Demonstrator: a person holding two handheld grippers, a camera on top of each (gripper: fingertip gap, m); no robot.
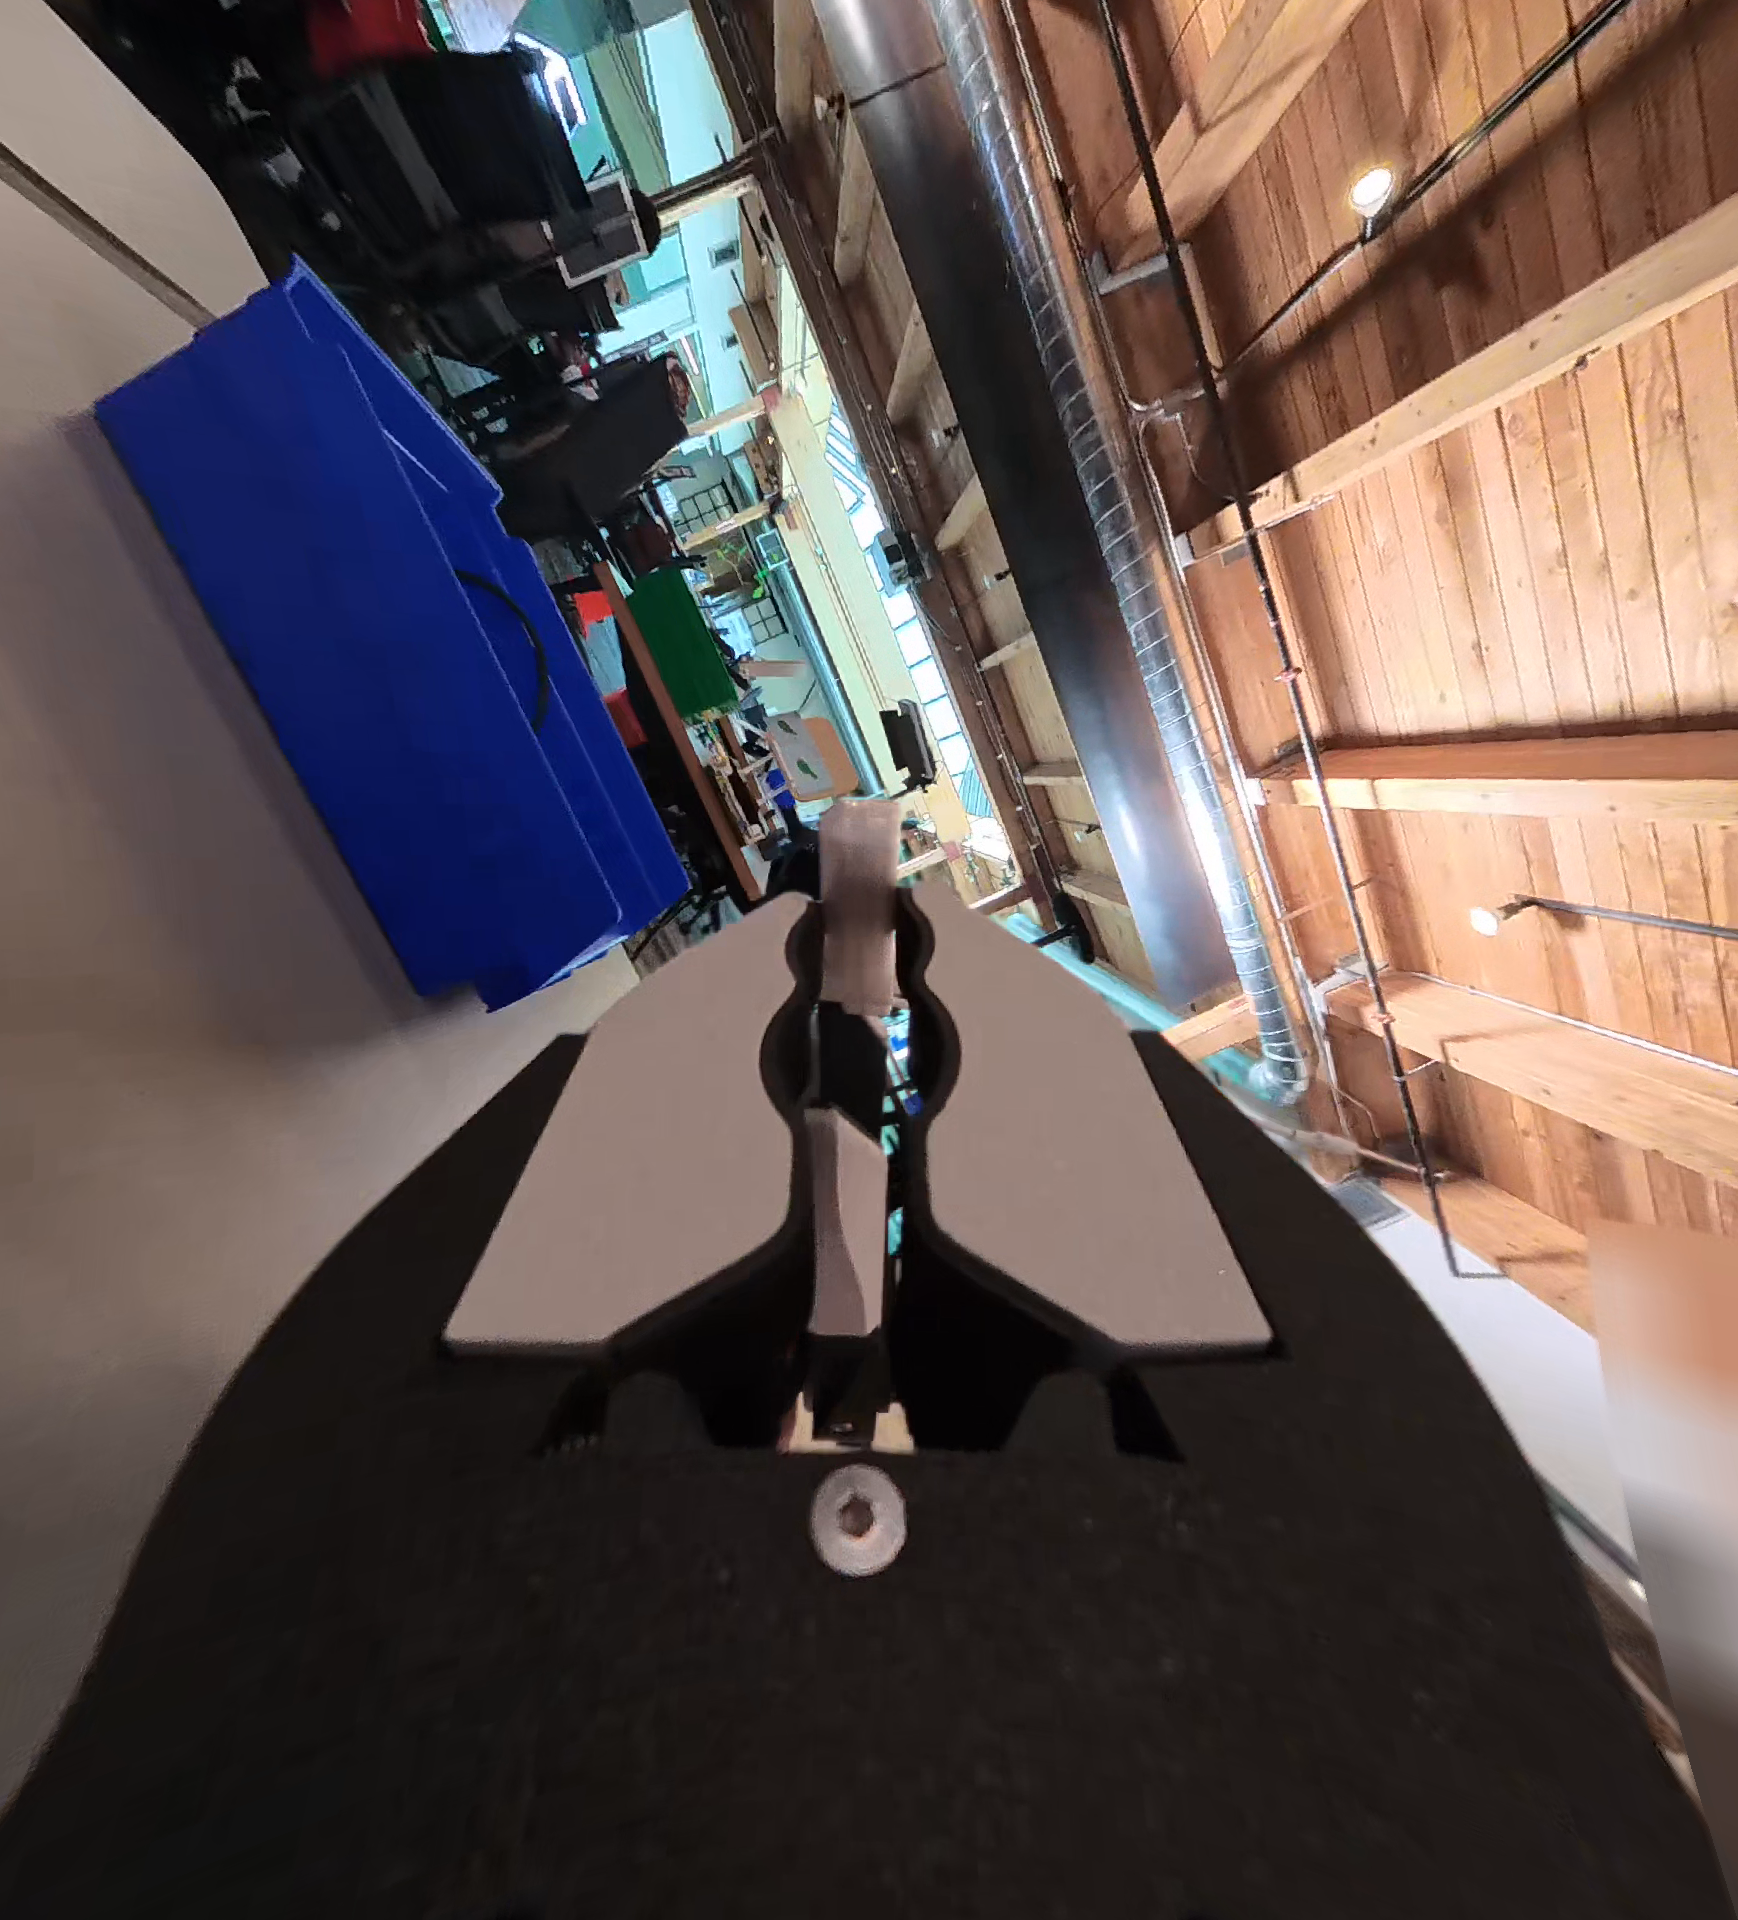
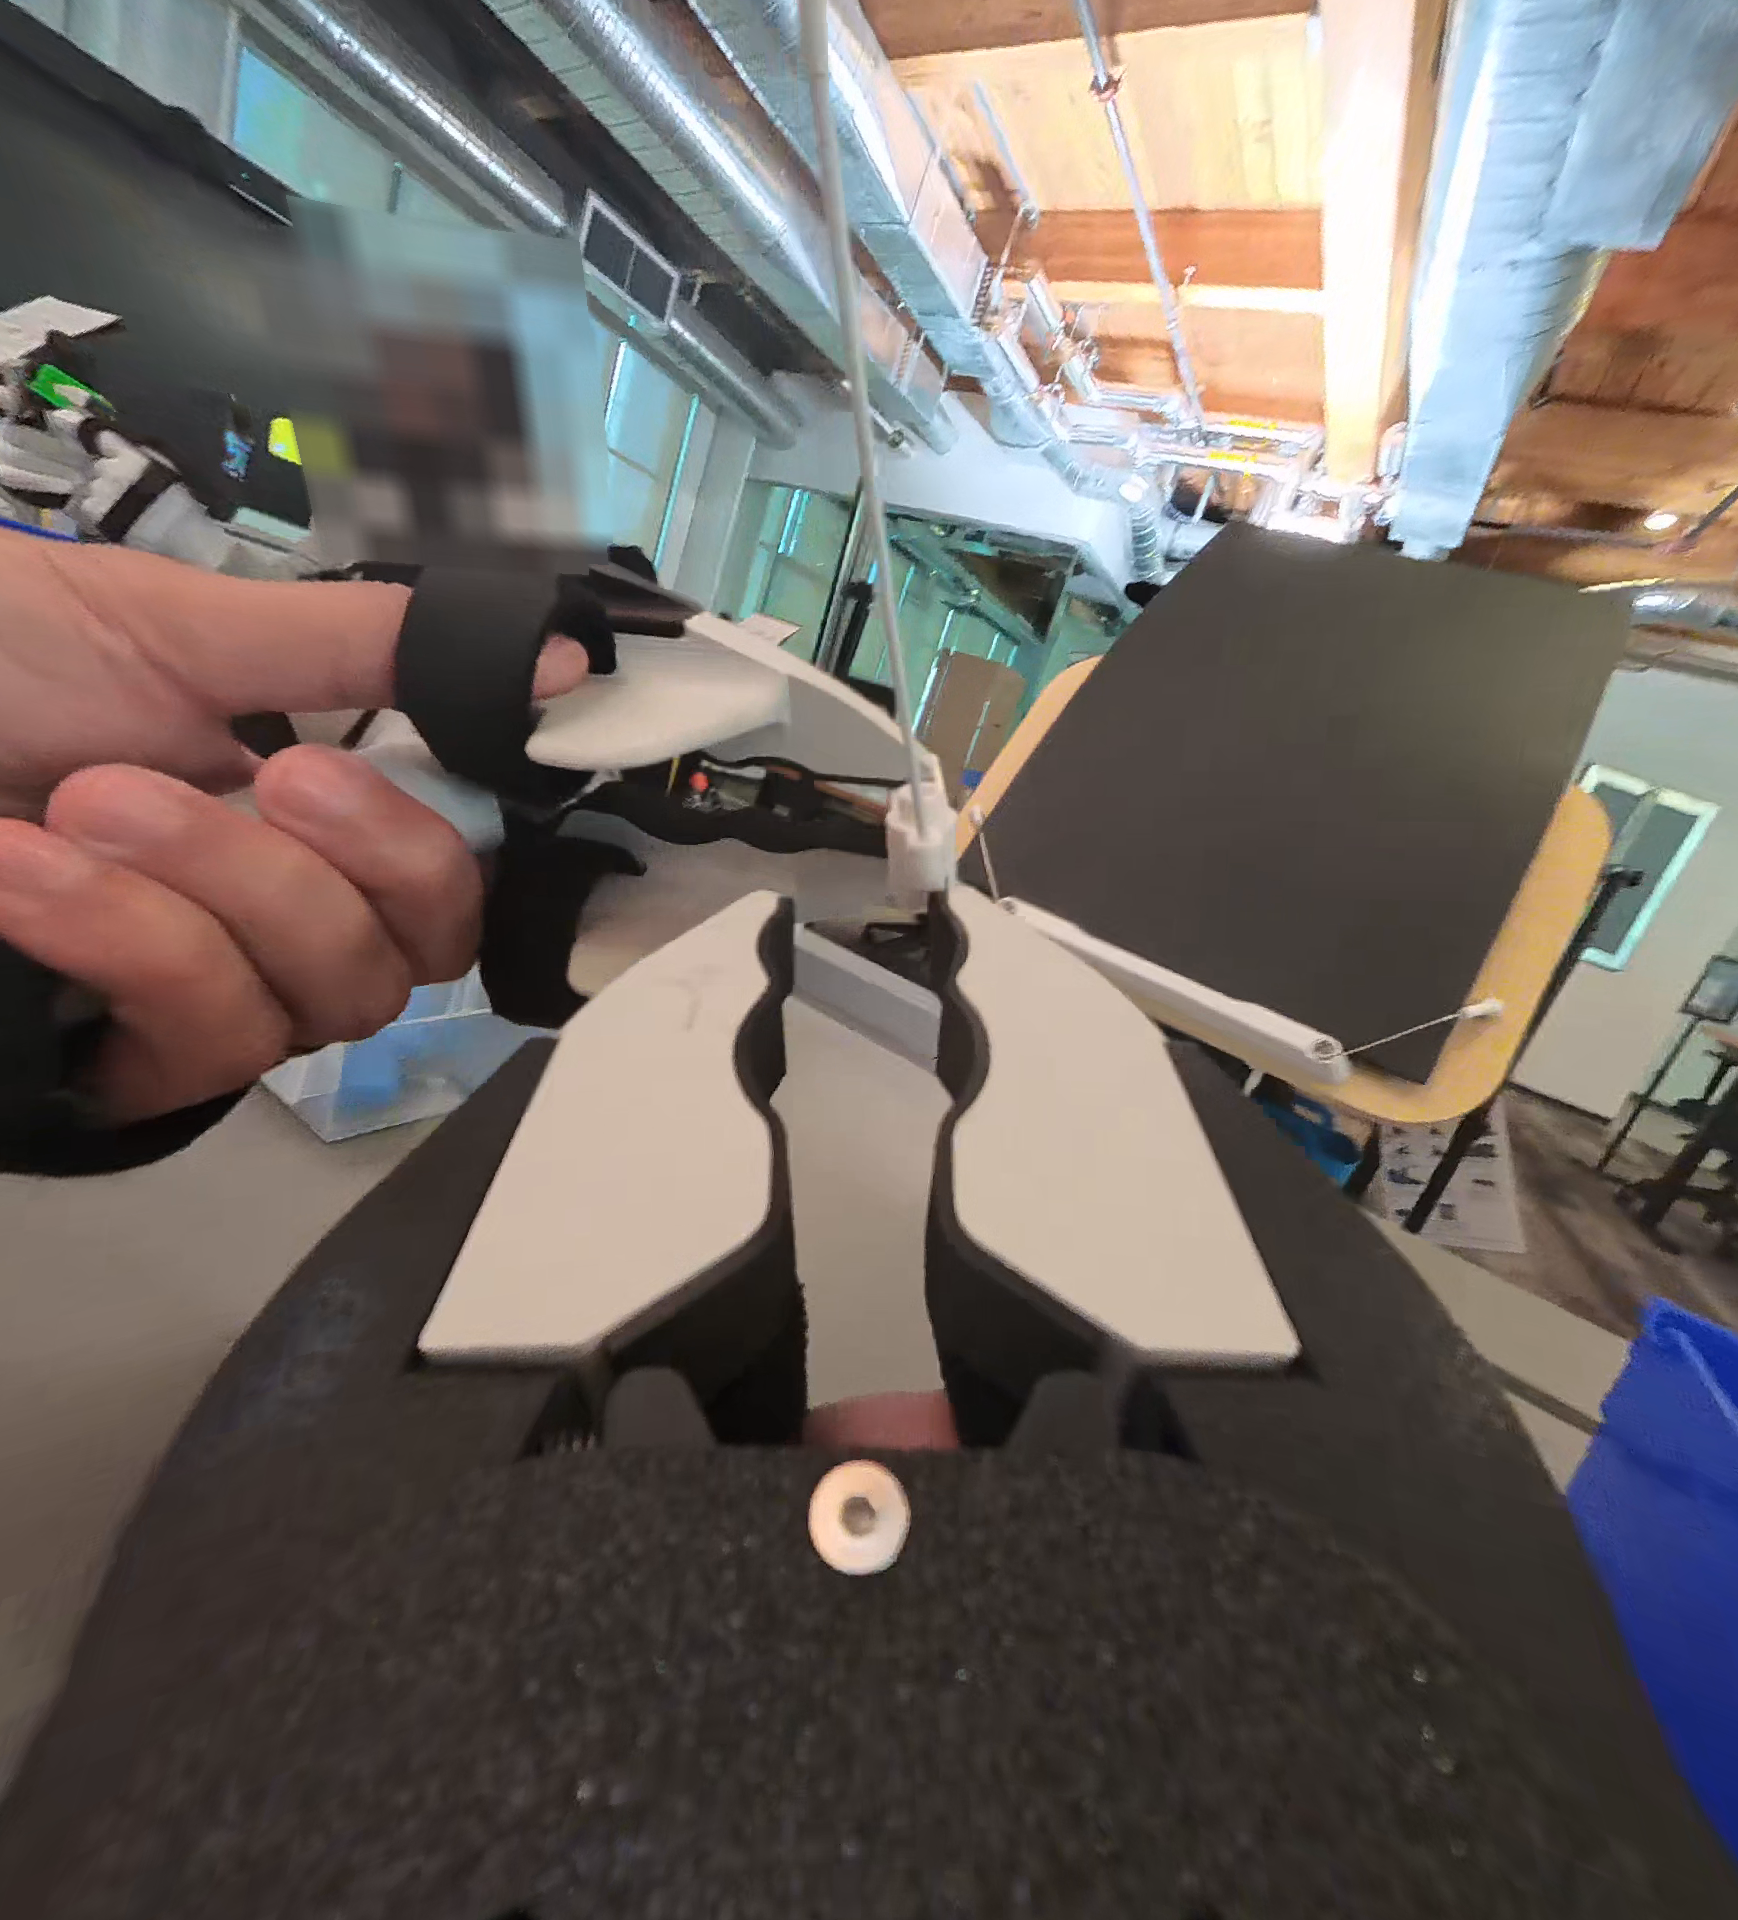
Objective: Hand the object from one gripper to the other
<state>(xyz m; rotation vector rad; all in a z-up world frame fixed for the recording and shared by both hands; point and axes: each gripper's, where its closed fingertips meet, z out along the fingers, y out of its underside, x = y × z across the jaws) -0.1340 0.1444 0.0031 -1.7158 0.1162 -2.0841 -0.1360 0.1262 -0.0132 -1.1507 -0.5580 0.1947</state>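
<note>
I count two grippers and one object: my left gripper (image 1: 857, 935) is clamped on the white rod-frame object (image 1: 857, 873), which pokes out past its fingertips. My right gripper (image 2: 863, 914) stands parted, the object (image 2: 917, 831) just beyond its tips. One blue bin (image 1: 377, 644) sits left of the left gripper; I can't see inside.

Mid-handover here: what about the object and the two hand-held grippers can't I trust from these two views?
- Left wrist view: the white object sits clamped in the left hand-held gripper; the fingers hide most of it, so its shape is unclear.
- Right wrist view: the right hand-held gripper is open; whether its right tip touches the white object there cannot be told.
- Right wrist view: the thin white rod is cut off by the top edge.
</note>
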